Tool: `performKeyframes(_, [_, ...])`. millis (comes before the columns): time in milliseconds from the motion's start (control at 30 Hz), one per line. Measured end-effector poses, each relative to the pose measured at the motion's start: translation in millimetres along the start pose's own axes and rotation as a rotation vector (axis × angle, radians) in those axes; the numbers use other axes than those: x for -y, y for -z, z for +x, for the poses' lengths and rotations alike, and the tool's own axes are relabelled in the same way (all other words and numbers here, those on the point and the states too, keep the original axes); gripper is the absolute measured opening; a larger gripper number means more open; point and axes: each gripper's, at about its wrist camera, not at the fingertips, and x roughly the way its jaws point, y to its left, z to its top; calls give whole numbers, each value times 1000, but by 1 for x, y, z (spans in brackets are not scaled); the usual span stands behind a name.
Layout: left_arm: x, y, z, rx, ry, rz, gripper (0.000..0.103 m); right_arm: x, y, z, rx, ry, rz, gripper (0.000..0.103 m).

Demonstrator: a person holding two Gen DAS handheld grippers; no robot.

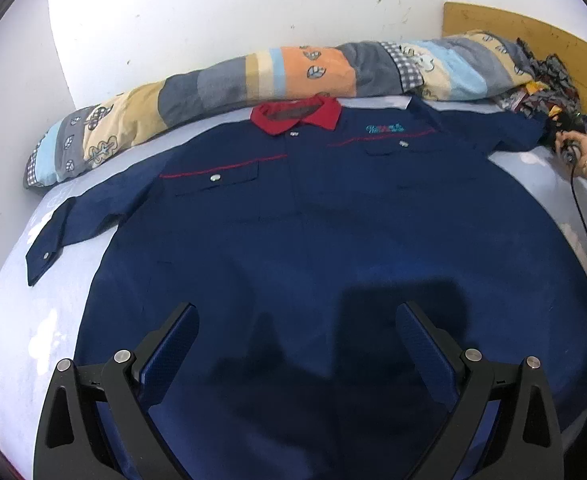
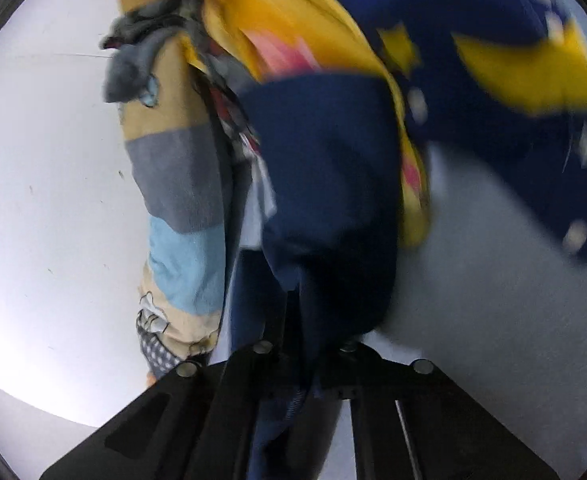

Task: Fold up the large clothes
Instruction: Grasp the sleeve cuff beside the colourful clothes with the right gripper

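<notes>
Navy work shirt (image 1: pixel 313 220) with a red collar (image 1: pixel 297 114) lies spread flat, front up, on a pale blue bed sheet (image 1: pixel 25 320); the left wrist view takes in the whole garment, collar at the far side toward a rolled patchwork quilt (image 1: pixel 213 84) along the white wall, hem nearest the camera, so its collar-to-hem axis runs straight away from the left gripper (image 1: pixel 295 320). That gripper hovers over the lower hem with its jaws spread wide, holding nothing. One sleeve stretches out to the left; the other reaches right to a hand (image 1: pixel 573 150) beside a wooden headboard (image 1: pixel 533 40). Only the blurred right wrist view shows the right gripper (image 2: pixel 305 344) clamped tight on a bunch of that navy sleeve cloth, with yellow and pink clothes (image 2: pixel 293 40) heaped just beyond
</notes>
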Motion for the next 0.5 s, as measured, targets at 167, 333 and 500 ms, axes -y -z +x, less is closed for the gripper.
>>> performKeyframes(167, [0, -3, -7, 22, 11, -9, 100, -45, -14, -40, 104, 9, -128, 2])
performKeyframes(333, [0, 0, -17, 48, 18, -4, 100, -97, -18, -68, 134, 12, -234, 2])
performKeyframes(500, [-10, 4, -30, 80, 12, -24, 100, -156, 6, -78, 126, -34, -316, 3])
